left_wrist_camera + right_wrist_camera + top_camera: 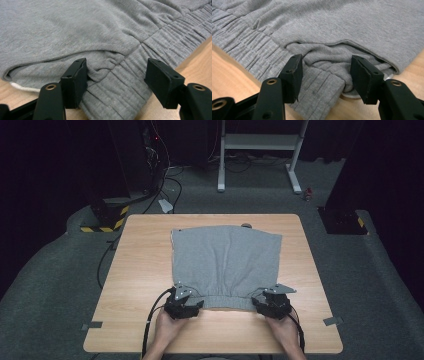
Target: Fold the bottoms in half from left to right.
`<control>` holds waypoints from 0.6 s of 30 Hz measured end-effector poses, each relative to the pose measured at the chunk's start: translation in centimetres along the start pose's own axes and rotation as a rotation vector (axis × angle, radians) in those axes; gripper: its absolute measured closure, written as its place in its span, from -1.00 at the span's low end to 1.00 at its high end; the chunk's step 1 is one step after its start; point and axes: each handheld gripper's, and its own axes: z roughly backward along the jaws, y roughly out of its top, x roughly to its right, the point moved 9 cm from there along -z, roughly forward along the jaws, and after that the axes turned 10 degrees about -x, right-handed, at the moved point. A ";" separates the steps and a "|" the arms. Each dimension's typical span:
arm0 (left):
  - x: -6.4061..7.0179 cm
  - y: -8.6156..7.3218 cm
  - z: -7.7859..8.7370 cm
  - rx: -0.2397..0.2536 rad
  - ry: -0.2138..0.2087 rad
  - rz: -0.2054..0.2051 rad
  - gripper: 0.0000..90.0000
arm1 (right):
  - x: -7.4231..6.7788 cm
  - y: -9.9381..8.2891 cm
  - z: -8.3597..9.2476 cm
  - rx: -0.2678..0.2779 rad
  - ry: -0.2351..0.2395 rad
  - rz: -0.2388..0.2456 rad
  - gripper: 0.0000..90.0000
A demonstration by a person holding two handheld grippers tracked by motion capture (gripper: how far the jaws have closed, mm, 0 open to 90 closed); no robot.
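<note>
Grey shorts [225, 260] lie flat on the wooden table [145, 250], with the elastic waistband [227, 302] toward the person. My left gripper [192, 302] is at the waistband's left corner and my right gripper [260, 301] at its right corner. In the left gripper view the left gripper [116, 72] stands open, its jaws either side of the gathered waistband [130, 72]. In the right gripper view the right gripper [327, 72] is open too. The waistband corner [322, 82] and a fold of fabric lie between its jaws. A white edge [352, 95] peeks from under the cloth.
Strips of grey tape [91, 325] [332, 321] mark the table's near corners. A small dark object [246, 225] sits at the far edge behind the shorts. Beyond the table stand a white frame [260, 142] and a yellow-black striped base [107, 220] with cables.
</note>
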 end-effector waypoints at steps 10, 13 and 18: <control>1.0 -0.9 0.7 0.000 -0.013 -0.015 -0.24 | -0.9 -1.4 1.0 0.005 0.004 0.004 -0.02; 1.2 -1.0 0.8 -0.003 -0.016 -0.014 -0.24 | -1.0 -1.7 1.2 0.003 0.006 0.001 -0.02; 1.7 -1.5 1.2 -0.002 -0.026 -0.014 -0.23 | -1.3 -2.3 1.6 0.004 0.009 0.003 -0.02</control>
